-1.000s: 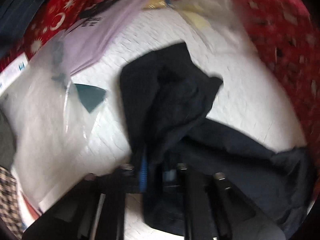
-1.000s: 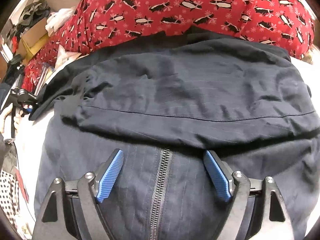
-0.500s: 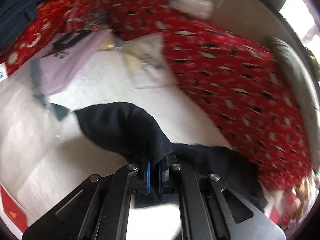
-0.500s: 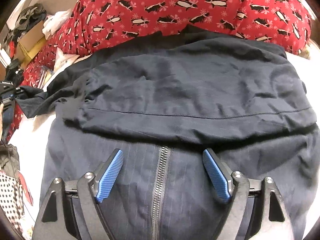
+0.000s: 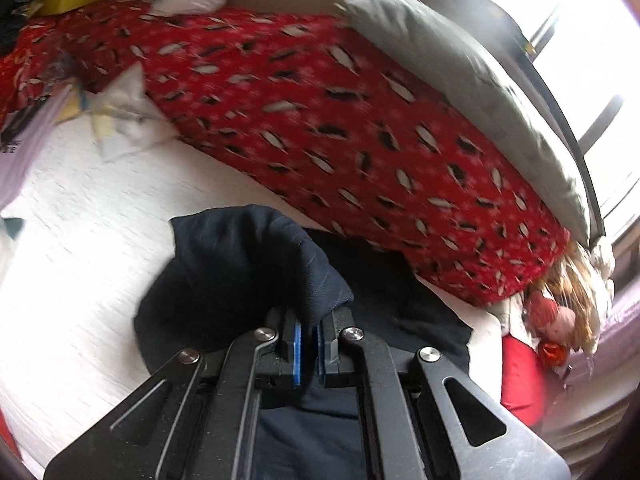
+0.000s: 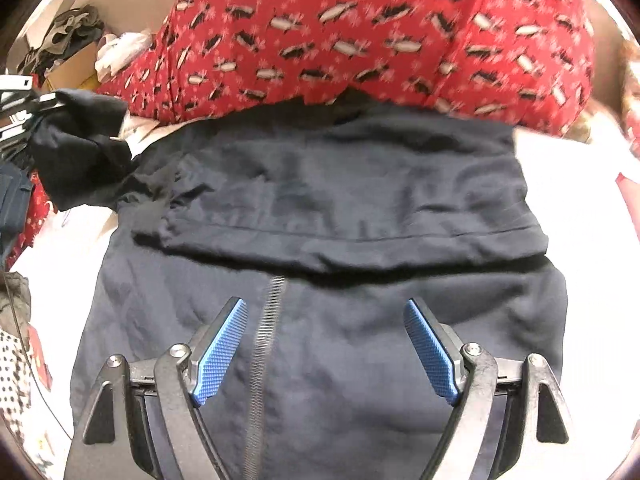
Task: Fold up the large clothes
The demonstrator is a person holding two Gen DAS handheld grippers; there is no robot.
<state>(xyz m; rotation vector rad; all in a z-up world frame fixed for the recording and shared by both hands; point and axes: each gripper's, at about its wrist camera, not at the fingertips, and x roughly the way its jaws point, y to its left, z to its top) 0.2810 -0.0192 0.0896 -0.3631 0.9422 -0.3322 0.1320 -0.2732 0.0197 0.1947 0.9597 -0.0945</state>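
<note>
A dark navy zip-up garment (image 6: 328,208) lies spread on the white bed sheet (image 5: 80,216), its zipper (image 6: 266,344) running down the middle and its upper part folded down over the body. My right gripper (image 6: 326,344) is open and empty, hovering just above the garment with a finger on each side of the zipper. My left gripper (image 5: 307,346) is shut on a bunched end of the garment (image 5: 248,264), seemingly a sleeve, and holds it lifted. That lifted end (image 6: 80,156) shows at the left of the right wrist view.
A red penguin-print blanket (image 5: 340,120) lies bunched along the far side of the bed, with a grey pillow (image 5: 460,64) behind it. A lilac cloth (image 5: 20,140) and papers (image 5: 120,120) lie at the far left. A doll (image 5: 560,312) sits at the right.
My left gripper has swung to the right and inward with the garment's end pinched in it. The right gripper has shifted slightly right of the zipper and stays open.
</note>
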